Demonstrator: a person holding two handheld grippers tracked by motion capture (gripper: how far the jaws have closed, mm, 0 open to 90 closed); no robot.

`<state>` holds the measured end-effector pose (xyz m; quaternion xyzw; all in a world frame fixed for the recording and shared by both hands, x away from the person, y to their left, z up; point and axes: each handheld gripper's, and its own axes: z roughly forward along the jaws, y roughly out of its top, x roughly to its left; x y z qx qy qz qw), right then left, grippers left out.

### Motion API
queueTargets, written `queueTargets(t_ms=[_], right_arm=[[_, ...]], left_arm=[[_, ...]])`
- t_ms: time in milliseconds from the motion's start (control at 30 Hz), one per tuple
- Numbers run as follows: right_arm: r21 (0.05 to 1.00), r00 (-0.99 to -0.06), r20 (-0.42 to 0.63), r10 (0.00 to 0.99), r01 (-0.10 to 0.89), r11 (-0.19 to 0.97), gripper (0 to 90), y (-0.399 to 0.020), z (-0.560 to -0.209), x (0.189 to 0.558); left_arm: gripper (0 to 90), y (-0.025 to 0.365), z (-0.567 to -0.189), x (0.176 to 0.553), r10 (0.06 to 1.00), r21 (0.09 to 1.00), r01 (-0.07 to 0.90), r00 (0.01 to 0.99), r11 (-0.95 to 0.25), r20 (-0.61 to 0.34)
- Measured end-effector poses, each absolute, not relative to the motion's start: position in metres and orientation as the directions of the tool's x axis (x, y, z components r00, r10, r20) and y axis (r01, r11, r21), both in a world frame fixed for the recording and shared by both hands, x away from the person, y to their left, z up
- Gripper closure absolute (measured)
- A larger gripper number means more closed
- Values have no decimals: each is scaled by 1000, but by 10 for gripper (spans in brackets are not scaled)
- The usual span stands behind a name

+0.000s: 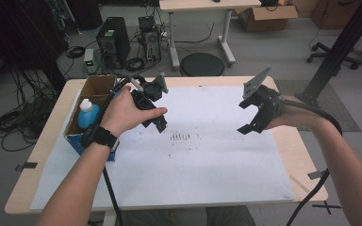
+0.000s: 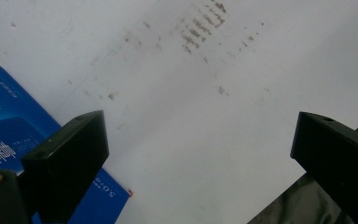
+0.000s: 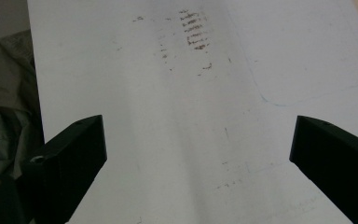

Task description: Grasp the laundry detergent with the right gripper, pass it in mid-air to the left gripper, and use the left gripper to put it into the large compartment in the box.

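Observation:
My left gripper hangs over the left part of a white paper sheet, held in a hand that wears a black watch. Its jaws stand wide open with nothing between them, only bare paper below. My right gripper hovers over the right part of the sheet, also wide open and holding nothing. A patch of dark smudge marks lies on the paper between the two grippers, and shows far off in both gripper views.
A cardboard box with a blue printed side stands at the table's left edge, holding a blue bottle with a white cap. The wooden table rim frames the sheet. Computers, cables and a stool sit on the floor behind.

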<state>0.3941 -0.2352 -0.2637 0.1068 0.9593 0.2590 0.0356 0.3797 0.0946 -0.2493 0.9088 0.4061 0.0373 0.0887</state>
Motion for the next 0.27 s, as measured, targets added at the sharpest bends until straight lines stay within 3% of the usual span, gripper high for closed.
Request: queueTargets(t_ms=[267], right_arm=[[501,-976,-8,218,185,845,35,-233,-265,395]], left_arm=[[47,99,-251,382,747,189,735,665,-651,-10]])
